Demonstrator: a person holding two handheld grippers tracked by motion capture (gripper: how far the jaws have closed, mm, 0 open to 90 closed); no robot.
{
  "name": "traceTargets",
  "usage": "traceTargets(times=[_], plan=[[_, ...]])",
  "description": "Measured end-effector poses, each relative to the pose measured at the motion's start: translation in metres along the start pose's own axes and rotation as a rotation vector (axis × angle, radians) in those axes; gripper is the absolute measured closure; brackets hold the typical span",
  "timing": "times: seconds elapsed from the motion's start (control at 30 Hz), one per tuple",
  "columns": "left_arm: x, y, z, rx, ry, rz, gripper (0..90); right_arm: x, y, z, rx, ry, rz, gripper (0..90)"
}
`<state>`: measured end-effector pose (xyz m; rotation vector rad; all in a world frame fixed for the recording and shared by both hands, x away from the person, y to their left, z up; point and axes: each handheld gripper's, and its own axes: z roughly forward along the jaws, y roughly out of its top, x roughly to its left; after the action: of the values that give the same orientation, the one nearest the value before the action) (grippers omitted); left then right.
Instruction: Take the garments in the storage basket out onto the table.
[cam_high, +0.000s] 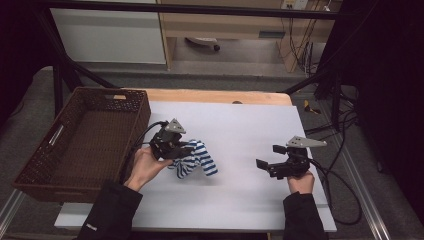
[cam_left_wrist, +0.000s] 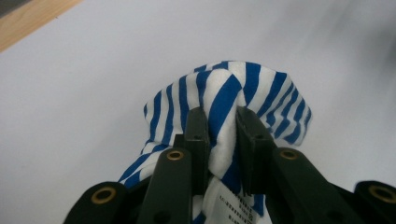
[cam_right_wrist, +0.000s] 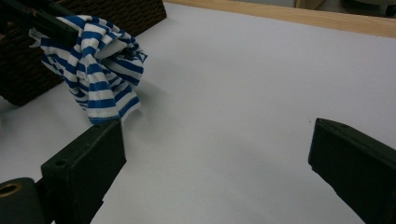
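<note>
A blue-and-white striped cloth (cam_high: 196, 159) hangs bunched above the white table sheet, just right of the basket. My left gripper (cam_high: 186, 149) is shut on it; in the left gripper view both black jaws pinch a fold of the striped cloth (cam_left_wrist: 219, 112), with a white label showing below. The right gripper view shows the same cloth (cam_right_wrist: 95, 70) dangling at upper left, its lower end near the sheet. My right gripper (cam_high: 268, 157) is over the right side of the sheet, open, with nothing between its fingers (cam_right_wrist: 86, 163).
A brown wicker basket (cam_high: 45, 155) stands at the left, partly over the table edge. The white sheet (cam_high: 240, 125) covers a wooden table whose far edge (cam_high: 215, 95) shows. Black frame bars and cables run around the table.
</note>
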<state>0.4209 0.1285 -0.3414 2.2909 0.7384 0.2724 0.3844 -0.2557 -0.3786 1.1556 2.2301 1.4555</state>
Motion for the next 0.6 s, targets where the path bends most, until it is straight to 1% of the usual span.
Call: traceTargets(times=[0.07, 0.17, 0.4, 0.5, 0.57, 0.6], plan=[[-0.001, -0.002, 0.005, 0.013, -0.002, 0.005, 76.1, 0.000, 0.000, 0.000, -0.001, 0.000, -0.001, 4.4], [-0.002, -0.003, 0.009, 0.009, -0.012, -0.003, 75.9, 0.000, 0.000, 0.000, 0.001, -0.002, -0.001, 4.4], [-0.006, -0.006, 0.018, 0.022, -0.024, 0.006, 73.1, 0.000, 0.000, 0.000, -0.001, -0.001, 0.001, 4.4], [-0.006, -0.007, 0.021, 0.033, -0.024, 0.007, 69.0, 0.000, 0.000, 0.000, -0.001, 0.000, 0.000, 4.4], [-0.006, -0.008, 0.022, 0.033, -0.030, -0.003, 63.1, 0.000, 0.000, 0.000, -0.001, 0.000, 0.000, 4.4], [-0.005, -0.008, 0.021, 0.029, -0.027, -0.002, 59.6, 0.000, 0.000, 0.000, -0.002, 0.000, 0.000, 4.4]])
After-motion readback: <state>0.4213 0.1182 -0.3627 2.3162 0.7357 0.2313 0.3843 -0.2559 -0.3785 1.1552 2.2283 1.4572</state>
